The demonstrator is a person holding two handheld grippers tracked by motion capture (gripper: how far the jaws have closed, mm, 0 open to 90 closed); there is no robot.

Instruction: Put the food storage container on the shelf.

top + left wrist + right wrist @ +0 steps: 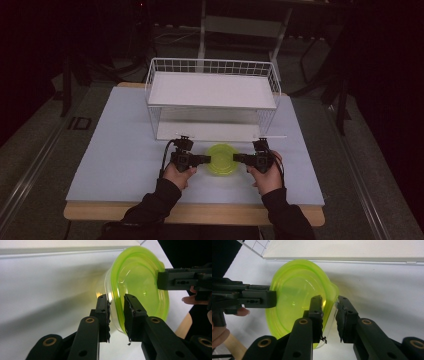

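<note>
Two claws, left claw (204, 159) and right claw (238, 158), pinching opposite rims of green bowl (221, 159), hands level.

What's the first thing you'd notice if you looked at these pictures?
The bright green bowl glows on the pale table, near its front edge. The left gripper and right gripper pinch its rim from opposite sides. Behind it stands a white wire rack.

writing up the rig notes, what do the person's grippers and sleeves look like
Both the left gripper and right gripper are black, with two flat jaws on hinged links fixed by brass-coloured rivets. A black cable trails from the left gripper. The person wears dark long sleeves down to the wrists.
</note>
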